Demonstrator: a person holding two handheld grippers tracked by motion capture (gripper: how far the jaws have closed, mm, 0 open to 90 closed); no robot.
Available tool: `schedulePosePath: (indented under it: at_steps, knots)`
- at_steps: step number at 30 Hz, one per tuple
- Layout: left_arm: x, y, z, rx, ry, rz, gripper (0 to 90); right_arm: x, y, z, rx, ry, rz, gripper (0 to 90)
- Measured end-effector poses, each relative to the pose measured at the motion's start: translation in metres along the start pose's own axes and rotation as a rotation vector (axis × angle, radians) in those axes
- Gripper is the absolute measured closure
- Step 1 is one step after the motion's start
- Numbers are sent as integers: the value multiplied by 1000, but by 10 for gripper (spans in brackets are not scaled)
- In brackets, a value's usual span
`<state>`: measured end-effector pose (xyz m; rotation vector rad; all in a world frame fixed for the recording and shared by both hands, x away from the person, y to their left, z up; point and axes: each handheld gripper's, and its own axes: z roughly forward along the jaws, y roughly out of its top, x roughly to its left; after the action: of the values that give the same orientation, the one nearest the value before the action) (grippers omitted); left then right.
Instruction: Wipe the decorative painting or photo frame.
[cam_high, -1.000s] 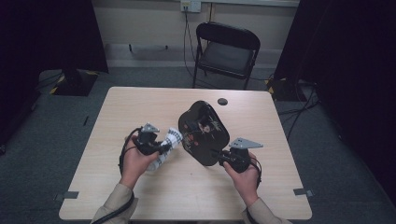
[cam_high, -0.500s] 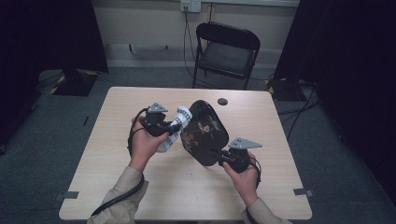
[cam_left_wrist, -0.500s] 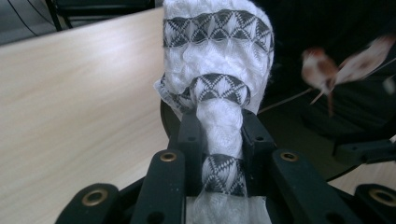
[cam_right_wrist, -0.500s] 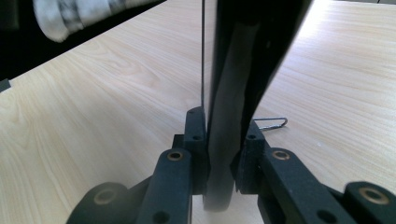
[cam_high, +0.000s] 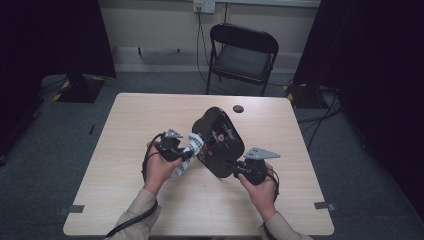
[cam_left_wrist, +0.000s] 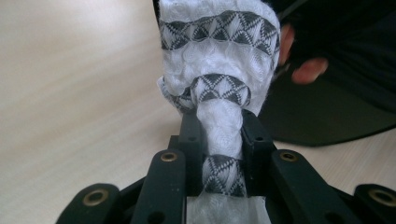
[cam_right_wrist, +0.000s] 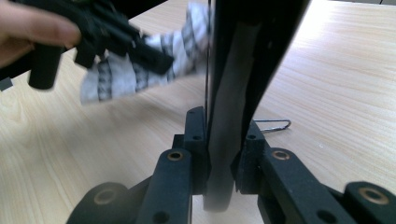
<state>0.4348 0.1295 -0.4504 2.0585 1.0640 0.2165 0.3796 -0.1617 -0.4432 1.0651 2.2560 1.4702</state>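
A black pan (cam_high: 220, 142) is held tilted up above the table, and my right gripper (cam_high: 235, 170) is shut on its handle. In the right gripper view the jaws (cam_right_wrist: 223, 119) clamp the dark handle (cam_right_wrist: 224, 154), with a wire hanging loop (cam_right_wrist: 273, 125) beside it. My left gripper (cam_high: 192, 150) is shut on a white cloth with grey triangle bands (cam_high: 186, 155), which touches the pan's left edge. In the left gripper view the cloth (cam_left_wrist: 219, 56) bunches out past the jaws (cam_left_wrist: 219, 123) against the pan (cam_left_wrist: 327, 112).
The light wooden table (cam_high: 150, 115) carries a small black round object (cam_high: 238, 108) near its far edge. A black folding chair (cam_high: 243, 50) stands behind the table. Dark curtains hang at both sides.
The left gripper with the cloth went up along the pan's left side, then came back down to its lower left edge. The right gripper and the pan have stayed put.
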Motion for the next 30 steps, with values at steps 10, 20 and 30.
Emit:
schedulePosePath:
  at_steps: [10,20,30]
  knots:
    - [-4,-28,22,52,-18,-25,746,0,0,0,1,0,1,785]
    - [-1,8,-23,-53,16,-25,743,0,0,0,-2,-3,2,785]
    - [-2,63,-42,-133,55,21,740,0,-1,0,0,-4,4,786]
